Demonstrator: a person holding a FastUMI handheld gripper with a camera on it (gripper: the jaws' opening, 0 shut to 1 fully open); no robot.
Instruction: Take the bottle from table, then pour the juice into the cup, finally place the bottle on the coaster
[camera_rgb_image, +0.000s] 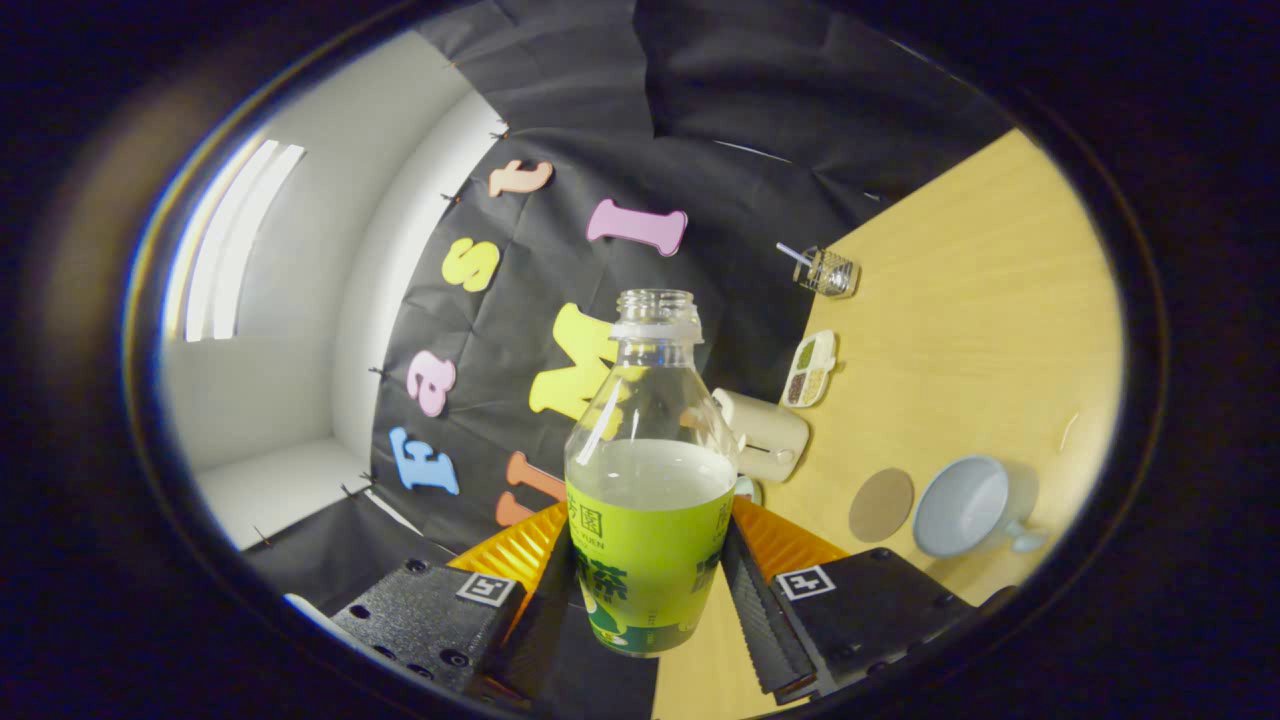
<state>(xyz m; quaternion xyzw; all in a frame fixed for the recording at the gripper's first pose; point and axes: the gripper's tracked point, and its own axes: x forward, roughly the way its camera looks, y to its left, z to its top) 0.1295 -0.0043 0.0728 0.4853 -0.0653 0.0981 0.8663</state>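
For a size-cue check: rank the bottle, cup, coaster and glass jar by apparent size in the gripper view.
1. bottle, held between the jaws, nearness inflates it
2. cup
3. coaster
4. glass jar, farthest away

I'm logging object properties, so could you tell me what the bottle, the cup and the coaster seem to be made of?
Bottle, clamped between the gripper fingers: clear, glossy plastic by the look, liquid showing through, printed green label. Cup: pale blue, smooth matte, probably ceramic or plastic. Coaster: flat, dull brown disc, perhaps cork or felt.
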